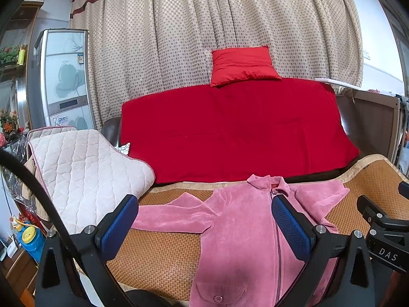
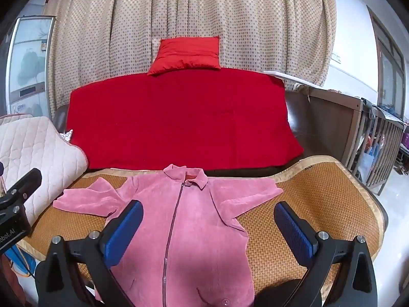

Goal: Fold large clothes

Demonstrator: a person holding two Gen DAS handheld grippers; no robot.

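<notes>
The pink jacket (image 2: pixel 204 220) lay flat and zipped on the woven mat (image 2: pixel 319 204) in the lower middle of both views, collar toward the sofa, both sleeves spread outward. My left hand-held gripper (image 1: pixel 204 225) hung above it with its blue pads wide apart and nothing between them; my right hand-held gripper (image 2: pixel 208 232) was just as open and empty, straddling the zip.

I judged no fold had begun. The plush cloth looked thick and slack, so a pinch on one layer could drag the whole body sideways or bunch the sleeve (image 2: pixel 84 199) at the left of the frame. The mat's ribbed weave might catch the pile and skew a fold. The jacket's hem ran out of the bottom of the frame, so I could not tell how near the edge it lay.

Behind the mat a red blanket (image 2: pixel 179 122) covered the sofa back, a red cushion (image 2: pixel 186 56) on top, dotted curtains (image 2: pixel 191 7) beyond. A quilted cream pad (image 1: pixel 84 176) sat at the left.
</notes>
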